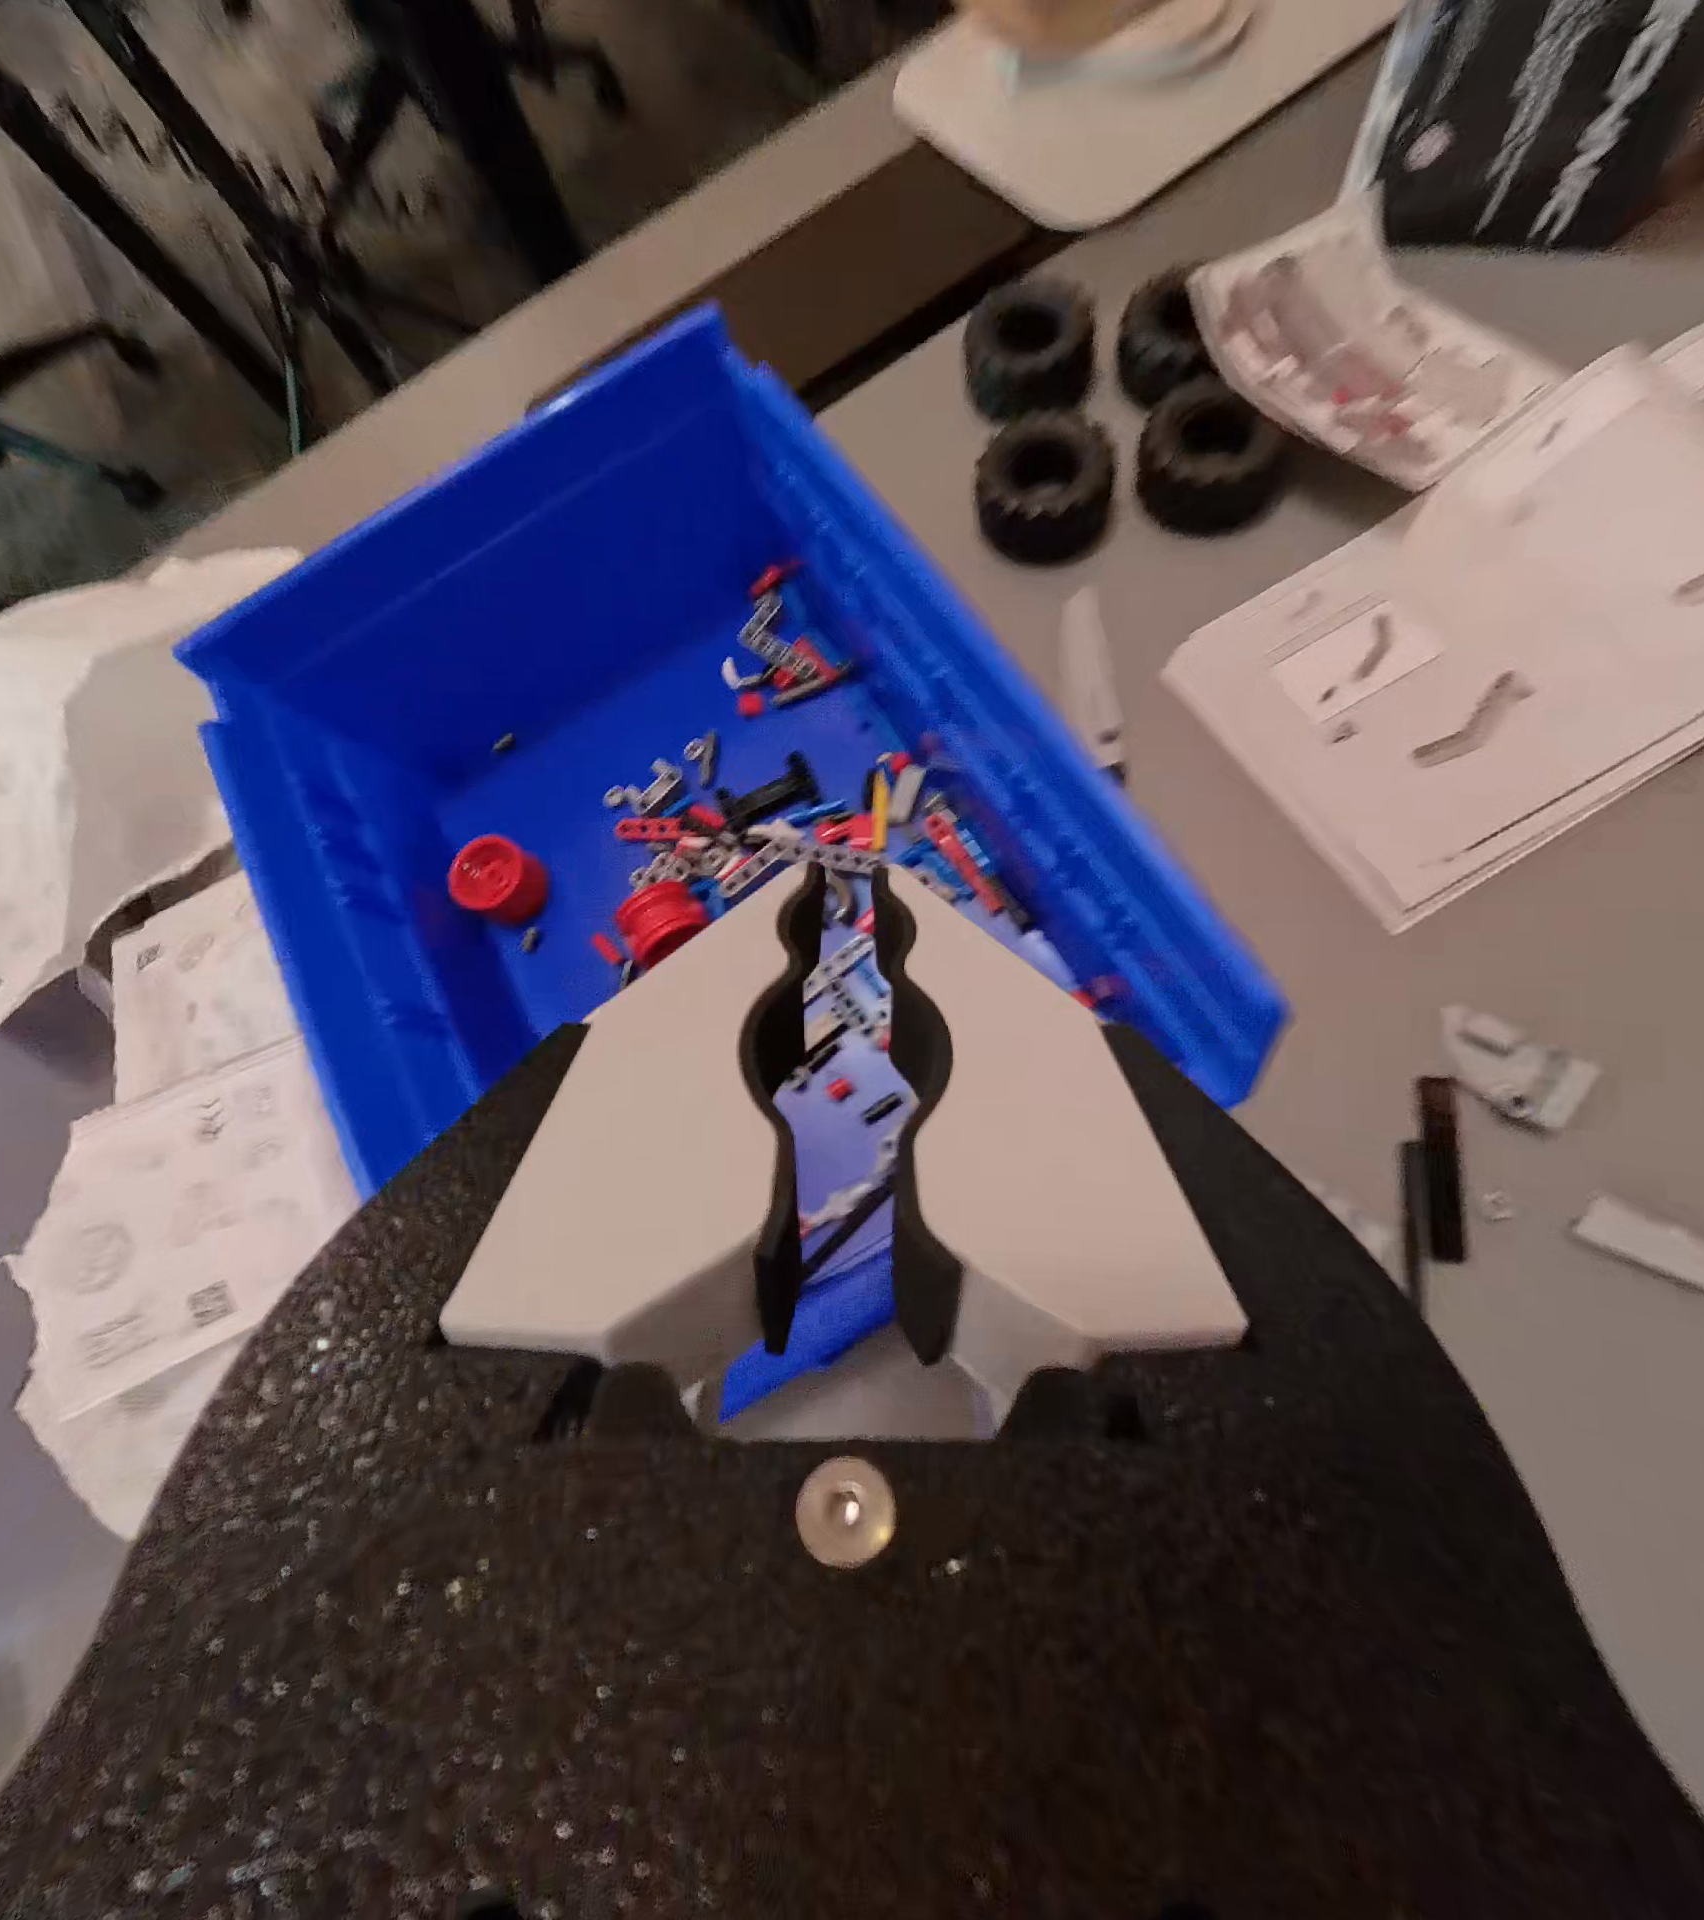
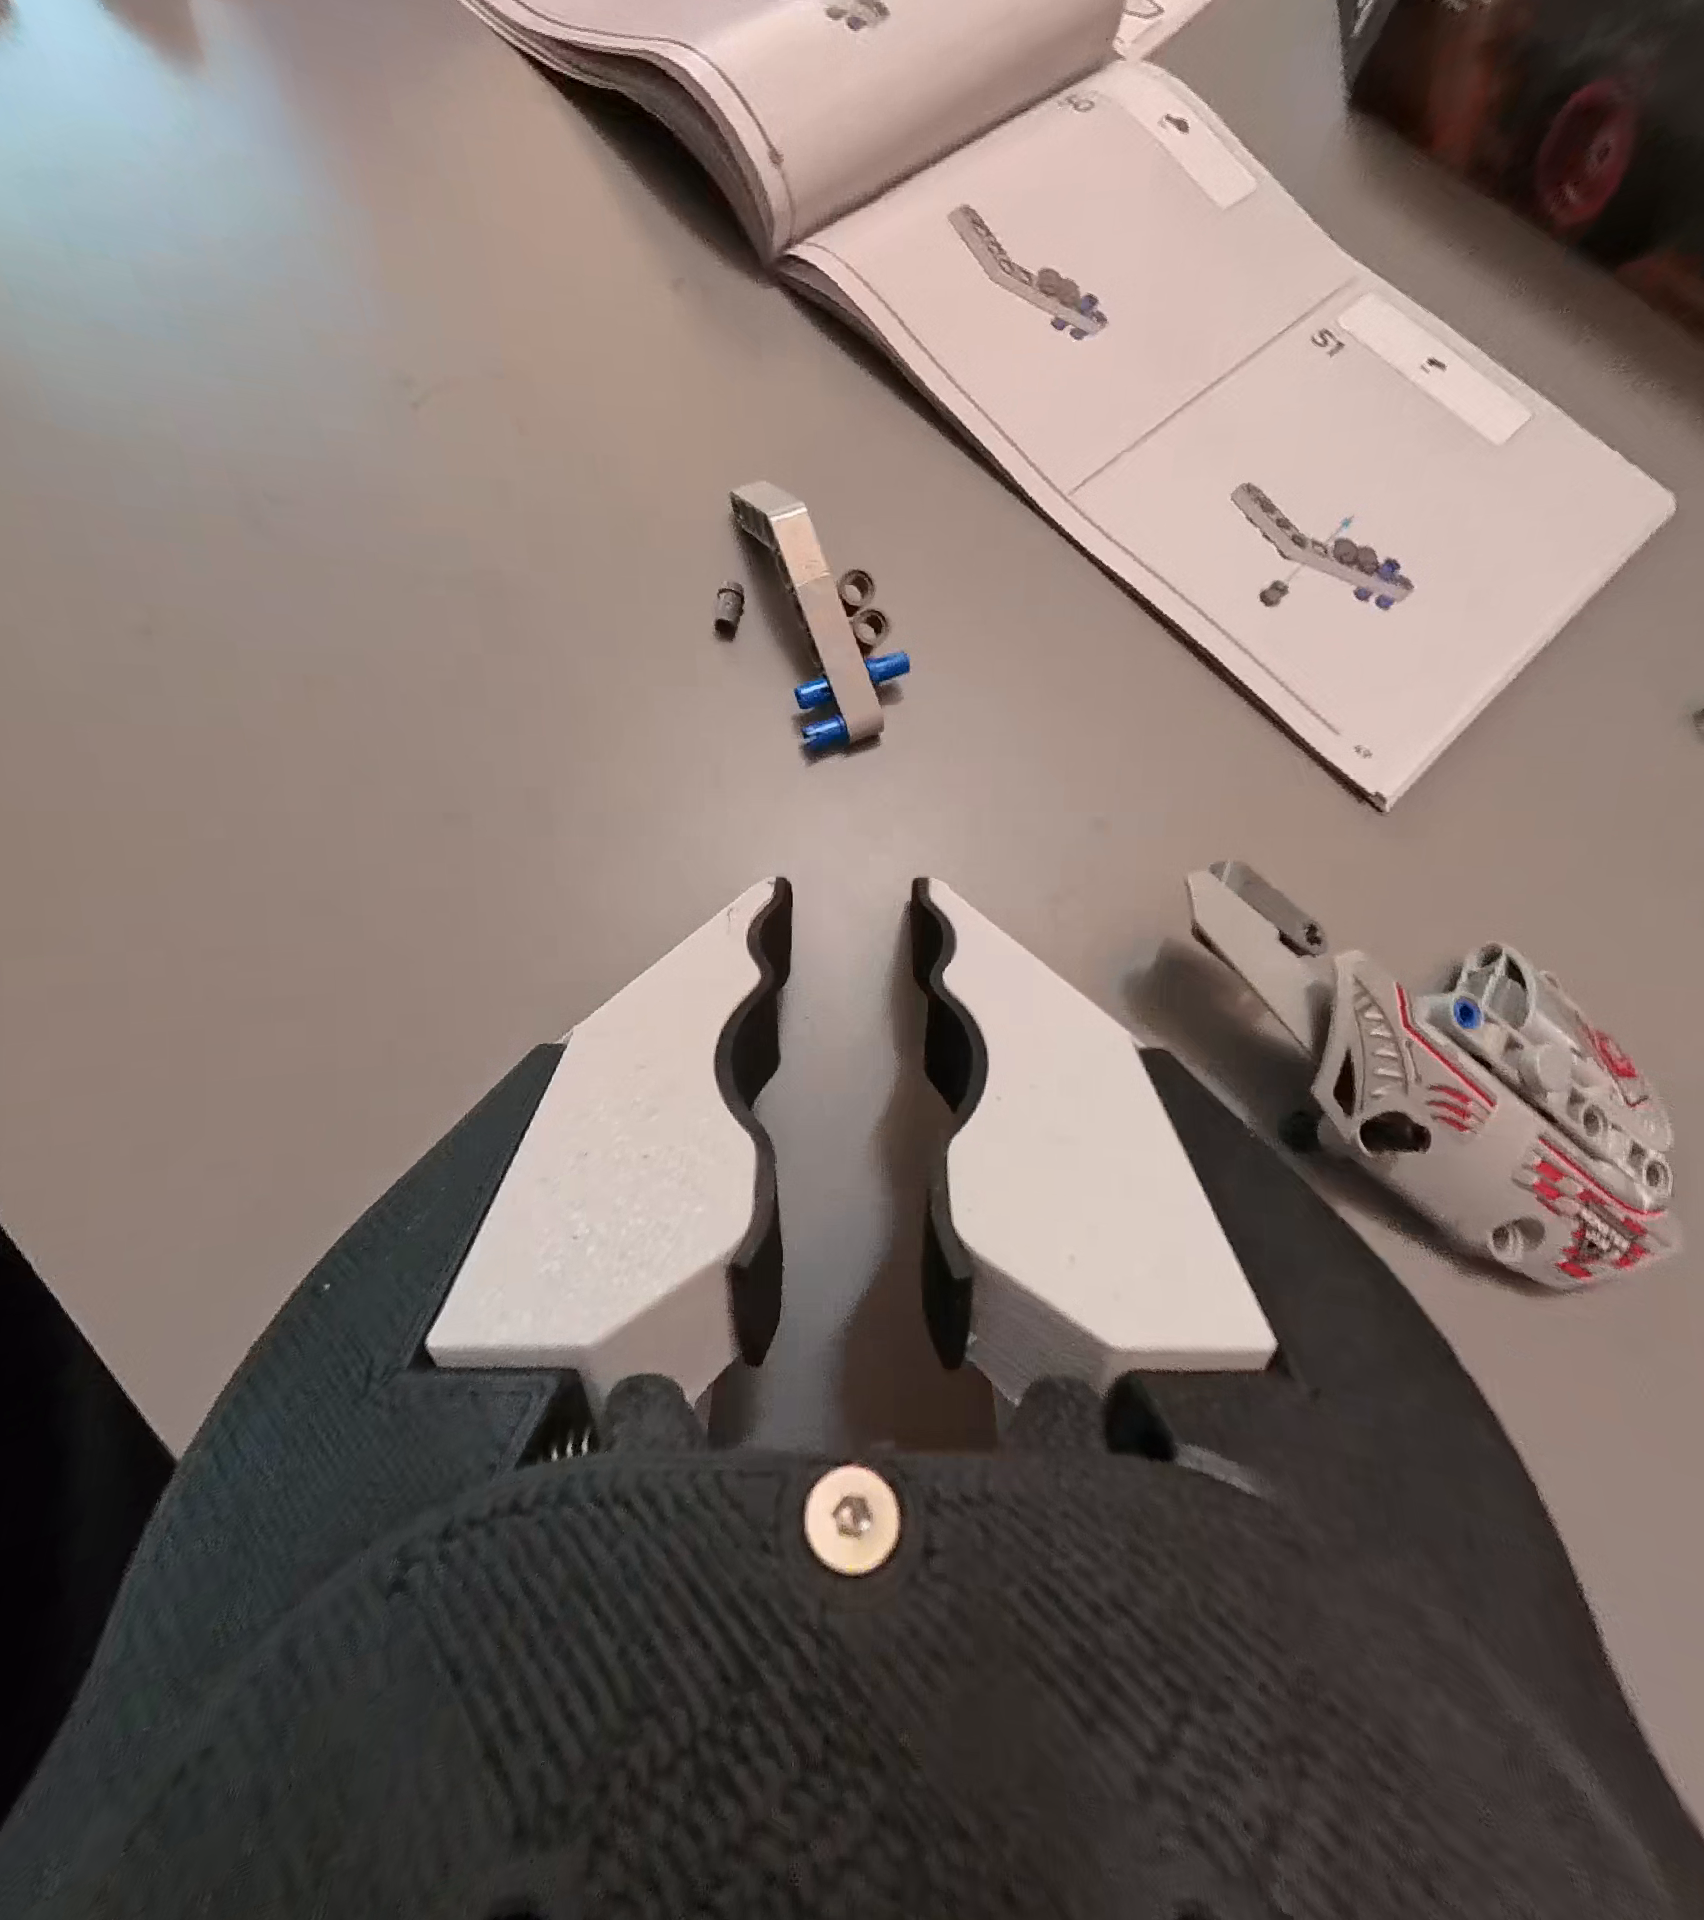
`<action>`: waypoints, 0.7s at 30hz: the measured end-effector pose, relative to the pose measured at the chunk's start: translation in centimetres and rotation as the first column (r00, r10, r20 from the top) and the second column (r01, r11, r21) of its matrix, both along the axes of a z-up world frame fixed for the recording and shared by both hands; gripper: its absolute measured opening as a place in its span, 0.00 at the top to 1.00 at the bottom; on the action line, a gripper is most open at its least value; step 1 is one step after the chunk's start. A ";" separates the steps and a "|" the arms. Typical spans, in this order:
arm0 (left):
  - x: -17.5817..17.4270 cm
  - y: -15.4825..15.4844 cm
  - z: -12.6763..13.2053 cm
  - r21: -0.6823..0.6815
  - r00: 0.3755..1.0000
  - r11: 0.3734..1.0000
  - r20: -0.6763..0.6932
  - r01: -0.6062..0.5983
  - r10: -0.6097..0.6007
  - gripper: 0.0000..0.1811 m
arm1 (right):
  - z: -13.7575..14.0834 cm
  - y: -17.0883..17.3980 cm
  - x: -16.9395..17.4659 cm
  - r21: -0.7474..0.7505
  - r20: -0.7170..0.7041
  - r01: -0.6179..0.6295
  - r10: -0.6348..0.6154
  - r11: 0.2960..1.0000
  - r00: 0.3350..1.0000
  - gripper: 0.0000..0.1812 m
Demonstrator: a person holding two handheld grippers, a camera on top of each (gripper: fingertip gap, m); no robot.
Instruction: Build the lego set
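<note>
In the left wrist view my left gripper [image 1: 845,878] hovers over a blue bin [image 1: 536,623] that holds several small red, grey, black and blue lego pieces [image 1: 775,831] and two red wheel hubs [image 1: 497,878]. Its jaws stand a narrow gap apart, and nothing is clearly held between them. In the right wrist view my right gripper [image 2: 852,896] is open and empty above the grey table. Ahead of it lies a bent grey beam [image 2: 812,608] with blue pins and grey bushes, with a small dark pin [image 2: 728,608] beside it. A partly built grey and red model [image 2: 1513,1122] lies to the right.
An open instruction booklet [image 2: 1191,343] lies beyond the beam and also shows in the left wrist view [image 1: 1513,665]. Several black tyres [image 1: 1118,416], the dark set box [image 1: 1575,114], torn paper bags [image 1: 162,1049] and loose bits [image 1: 1435,1174] lie around the bin. Some 50 centimetres of space lies between my two pairs of fingers. My left tips are about 45 centimetres from the small dark pin [image 2: 728,608], my right tips only 6 centimetres.
</note>
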State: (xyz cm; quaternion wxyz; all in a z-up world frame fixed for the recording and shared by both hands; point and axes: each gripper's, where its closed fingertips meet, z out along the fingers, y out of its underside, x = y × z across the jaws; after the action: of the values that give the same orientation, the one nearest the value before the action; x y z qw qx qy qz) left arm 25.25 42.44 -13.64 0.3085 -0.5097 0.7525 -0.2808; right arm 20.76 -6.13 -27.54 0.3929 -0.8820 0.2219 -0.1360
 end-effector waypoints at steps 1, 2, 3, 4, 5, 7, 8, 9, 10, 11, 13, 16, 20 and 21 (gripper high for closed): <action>0.6 1.3 -0.4 -0.008 0.999 1.000 -0.045 0.003 -0.003 0.96 | 0.0 -0.2 0.0 0.007 -0.014 0.018 -0.018 1.000 1.000 0.88; 1.1 2.4 -0.7 -0.020 0.996 1.000 -0.086 0.002 -0.004 0.96 | 0.0 -0.4 0.0 0.012 -0.027 0.029 -0.029 0.999 0.999 0.88; 1.8 3.8 -0.8 -0.020 0.994 1.000 -0.106 -0.024 0.022 0.96 | -0.1 -0.5 -0.1 0.015 -0.033 0.030 -0.029 0.999 0.999 0.88; 2.6 5.4 -0.6 -0.005 0.992 0.998 -0.103 -0.068 0.067 0.96 | -0.1 -0.5 -0.3 0.013 -0.029 0.023 -0.023 1.000 0.999 0.89; 3.4 6.8 -0.4 0.008 0.990 0.994 -0.095 -0.106 0.106 0.96 | 0.0 -0.4 -0.3 0.007 -0.017 0.019 -0.019 1.000 1.000 0.90; 4.8 8.7 -0.8 -0.012 0.982 0.988 -0.112 -0.153 0.150 0.95 | 0.0 -0.4 -0.4 -0.007 0.011 0.013 -0.013 1.000 1.000 0.91; 5.4 9.3 -1.5 -0.035 0.976 0.984 -0.140 -0.174 0.167 0.95 | 0.0 -0.3 -0.5 -0.010 0.016 0.009 -0.009 1.000 1.000 0.91; 6.1 9.8 -2.3 -0.049 0.970 0.981 -0.163 -0.190 0.180 0.94 | 0.0 -0.3 -0.5 -0.010 0.016 0.006 -0.006 1.000 1.000 0.92; 6.8 9.9 -3.3 -0.054 0.965 0.979 -0.187 -0.195 0.182 0.94 | 0.0 -0.3 -0.5 -0.008 0.012 0.005 -0.005 1.000 1.000 0.92; 7.2 10.0 -4.6 -0.040 0.957 0.982 -0.233 -0.186 0.172 0.94 | -0.1 -0.3 -0.5 -0.004 0.004 0.005 -0.005 1.000 1.000 0.92; 7.5 11.0 -7.1 0.080 0.922 0.982 -0.338 -0.171 0.188 0.95 | -0.1 -0.3 -0.5 0.007 -0.018 0.007 -0.006 1.000 1.000 0.92; 7.5 12.5 -9.9 0.302 0.881 0.953 -0.456 0.023 0.123 0.95 | -0.1 -0.3 -0.4 0.020 -0.044 0.010 -0.009 1.000 0.999 0.91; 7.2 12.4 -12.5 0.428 0.756 0.770 -0.645 0.474 -0.107 0.94 | -0.1 -0.3 -0.4 0.027 -0.057 0.010 -0.009 1.000 0.998 0.91; 6.9 13.0 -12.7 0.456 0.719 0.710 -0.687 0.538 -0.104 0.96 | -0.1 -0.3 -0.4 0.028 -0.058 0.010 -0.009 1.000 0.998 0.91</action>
State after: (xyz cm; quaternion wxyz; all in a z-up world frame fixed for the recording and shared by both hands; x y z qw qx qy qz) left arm 32.18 55.41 -26.32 0.1396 -0.2903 0.9395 0.1165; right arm 20.32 -6.48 -27.64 0.3981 -0.8788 0.2392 -0.1091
